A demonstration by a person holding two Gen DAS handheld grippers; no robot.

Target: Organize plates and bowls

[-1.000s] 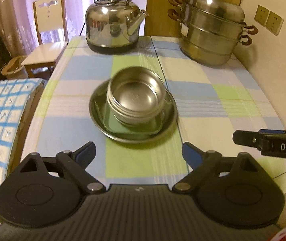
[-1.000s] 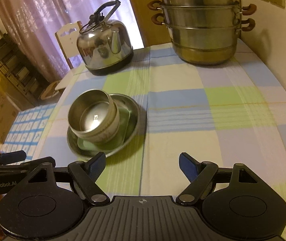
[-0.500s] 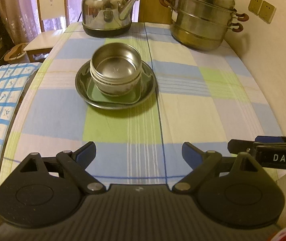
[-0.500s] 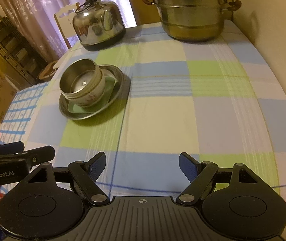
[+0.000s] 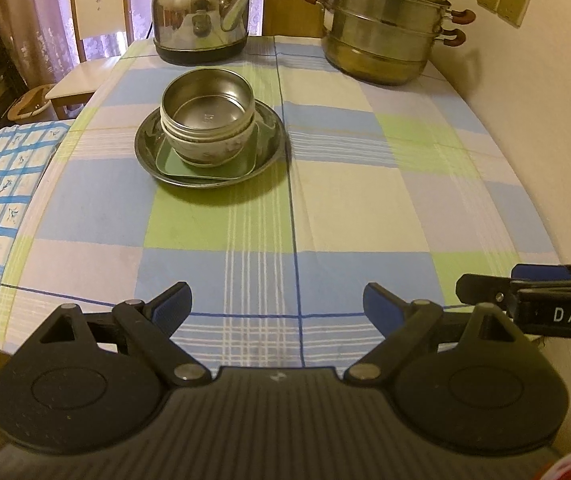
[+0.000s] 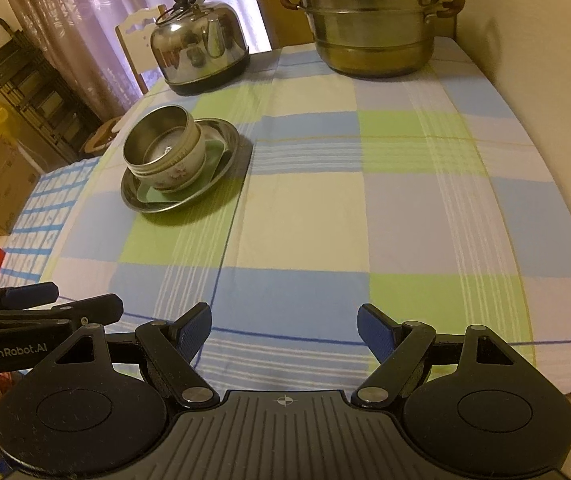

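The plates and bowls stand as one stack on the left half of the checked tablecloth [image 5: 365, 208], well beyond both grippers; at the bottom lies a round steel plate [image 5: 273, 148], on it a green square plate [image 5: 253, 156], on that a white patterned bowl [image 5: 221, 150], and nested into the top a steel bowl [image 5: 207, 100] with its mouth up; from the right wrist view the same pile shows the steel plate [image 6: 227, 152], the green plate [image 6: 215, 152], the patterned bowl [image 6: 181, 172] and the steel bowl [image 6: 157, 140], leaning a little in the fisheye picture; behind the stack, at the far edge of the cloth, sits a steel kettle [image 5: 201, 20] on its dark base, and to the right of it a tiered steamer pot [image 5: 381, 28] with brown handles near the wall; a pale wooden chair [image 5: 93, 36] stands past the left corner before the curtain; the left gripper [image 5: 277, 304] hovers over the near edge of the cloth, jaws spread wide and nothing between the blue pads; the right gripper [image 6: 284, 328] hangs just beside it at the same near edge, jaws likewise spread and bare; each one shows in the other's view at the side, the right gripper's fingers [image 5: 525, 280] seen edge on
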